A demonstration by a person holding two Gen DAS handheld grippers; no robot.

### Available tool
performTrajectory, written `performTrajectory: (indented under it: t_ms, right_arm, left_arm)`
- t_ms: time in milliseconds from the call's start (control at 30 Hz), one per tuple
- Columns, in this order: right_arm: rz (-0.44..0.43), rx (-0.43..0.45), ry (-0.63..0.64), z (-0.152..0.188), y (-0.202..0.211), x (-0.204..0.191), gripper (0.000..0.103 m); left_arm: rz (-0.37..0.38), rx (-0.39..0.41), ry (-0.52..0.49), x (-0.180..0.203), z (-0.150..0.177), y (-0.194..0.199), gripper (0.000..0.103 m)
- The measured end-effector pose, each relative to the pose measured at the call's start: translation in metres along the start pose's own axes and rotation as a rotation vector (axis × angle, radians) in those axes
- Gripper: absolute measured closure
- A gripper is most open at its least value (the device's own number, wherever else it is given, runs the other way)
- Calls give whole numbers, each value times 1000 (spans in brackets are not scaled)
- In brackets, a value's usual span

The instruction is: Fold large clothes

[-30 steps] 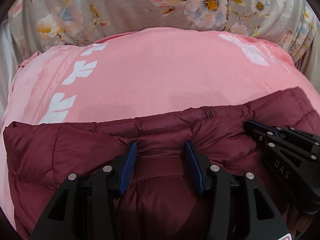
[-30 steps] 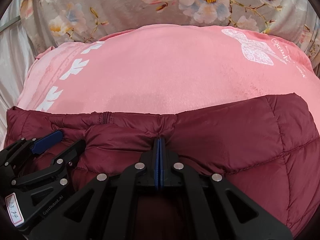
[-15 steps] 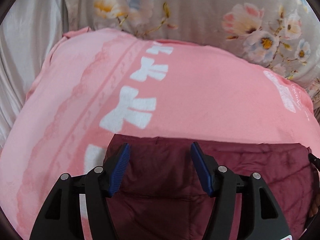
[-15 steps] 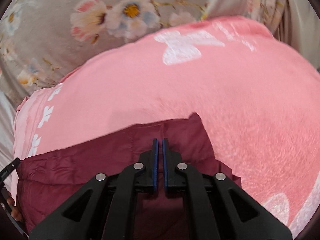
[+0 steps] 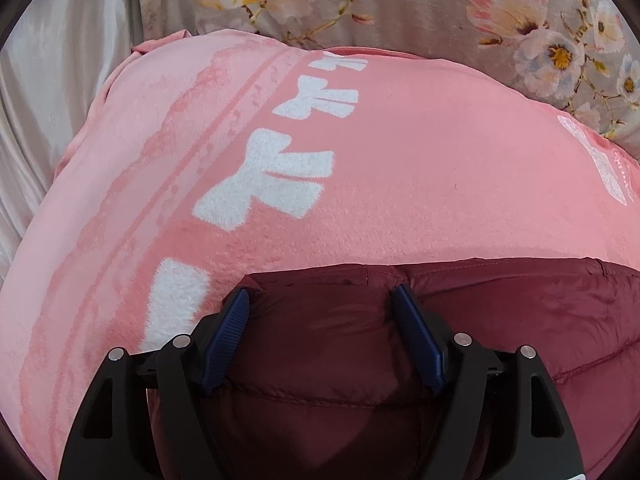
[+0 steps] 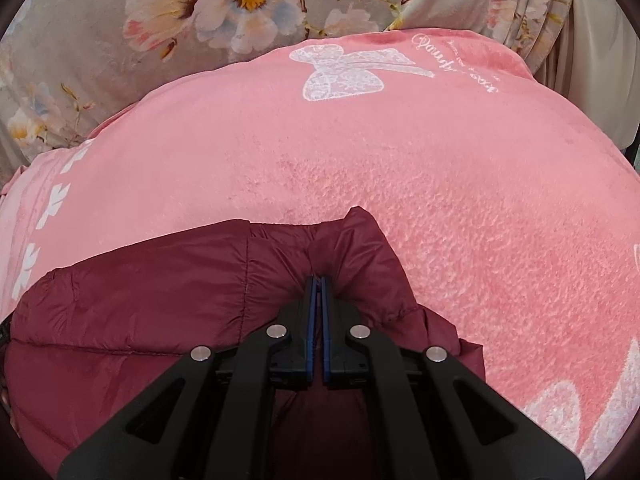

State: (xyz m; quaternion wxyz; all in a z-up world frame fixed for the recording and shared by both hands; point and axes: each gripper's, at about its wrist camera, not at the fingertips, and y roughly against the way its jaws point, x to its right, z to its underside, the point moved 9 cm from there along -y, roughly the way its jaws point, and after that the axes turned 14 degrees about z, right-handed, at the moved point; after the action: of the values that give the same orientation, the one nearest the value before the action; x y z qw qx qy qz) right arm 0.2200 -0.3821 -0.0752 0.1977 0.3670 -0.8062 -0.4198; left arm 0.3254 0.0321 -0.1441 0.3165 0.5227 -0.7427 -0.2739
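- A maroon puffer jacket (image 5: 460, 344) lies on a pink fleece blanket (image 5: 400, 184), filling the near part of both wrist views; its far edge ends about midway up each frame.
- The left gripper (image 5: 322, 300) hovers over the jacket's left end, with its blue-padded fingers (image 5: 228, 336) spread wide apart and quilted fabric showing between them (whether the pads press into the cloth is hard to tell).
- A short stitched seam and a zipper end (image 5: 604, 270) sit along the jacket's far edge, to the right of that gripper.
- In the right wrist view, the right gripper (image 6: 318, 284) has its fingers (image 6: 310, 320) drawn together on a puckered ridge of the jacket (image 6: 160, 300), near the garment's right corner.
- The fabric bunches into folds around the pinch, and a pointed corner (image 6: 358, 216) of the jacket rises just beyond the fingertips.
- The blanket carries white bow prints (image 5: 276, 184) in a row along its left side and a lacy white bow (image 6: 340, 72) with script lettering near the far right.
- Beyond the blanket lies a grey floral cloth (image 6: 120, 20), and pale, satiny fabric (image 5: 52, 80) shows at the far left of the left wrist view.
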Motion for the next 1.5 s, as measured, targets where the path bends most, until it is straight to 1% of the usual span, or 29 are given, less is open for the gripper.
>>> performTrajectory:
  t_ms: [267,400,467,500,533,567,600,633,667,733,767,833,900,1000,1067,1100,1200,1300,1500]
  right_arm:
    - [20,10,4,-1,-1,-1,102]
    - [14,12,-6,-2,0,0,102]
    - [26,25,-9,-3,4,1,102]
    - [51,40,-5,-4,10,3,101]
    - [61,66,2,-4,26,2,97]
    - [19,90,7,-3,43,-4,95]
    - [-45,118,16,1,67,-15,95]
    - [-79,131,29,6,82,-24,90]
    - [-115,139,52,13,97,-35,88]
    - [-182,149,117,34,128,-62,88]
    - [-201,149,136,42,137,-71,88]
    - [-249,135,175,63,152,-90,88]
    - [-278,113,202,82,159,-104,88]
    - [-262,93,237,99,154,-116,88]
    - [-257,79,239,111,149,-119,88]
    - [-252,80,240,114,146,-119,88]
    - [-239,83,244,120,136,-118,89]
    - [-210,104,262,125,131,-121,89]
    - [-151,130,303,127,129,-126,89]
  left_arm:
    - [-26,12,-16,1,-1,-2,29]
    - [-32,14,-19,1,-1,-1,29]
    - [-34,14,-18,1,-1,1,29]
    - [-50,12,-21,1,-1,5,29]
    - [-88,15,-31,3,0,15,29]
    - [-96,28,-40,10,1,29,31]
    - [-84,43,-46,16,2,39,31]
    - [-47,71,-55,30,4,55,31]
    - [-15,93,-67,44,7,71,31]
    - [32,116,-98,71,15,92,31]
    - [56,118,-118,85,21,99,30]
    - [89,90,-162,112,40,102,30]
    - [93,57,-184,128,59,97,30]
    - [77,33,-181,134,79,86,30]
    - [100,4,-138,133,92,73,30]
    - [95,10,-131,131,96,69,30]
    - [72,23,-150,131,101,65,28]
    - [39,41,-171,131,105,58,26]
    - [19,44,-175,130,106,54,26]
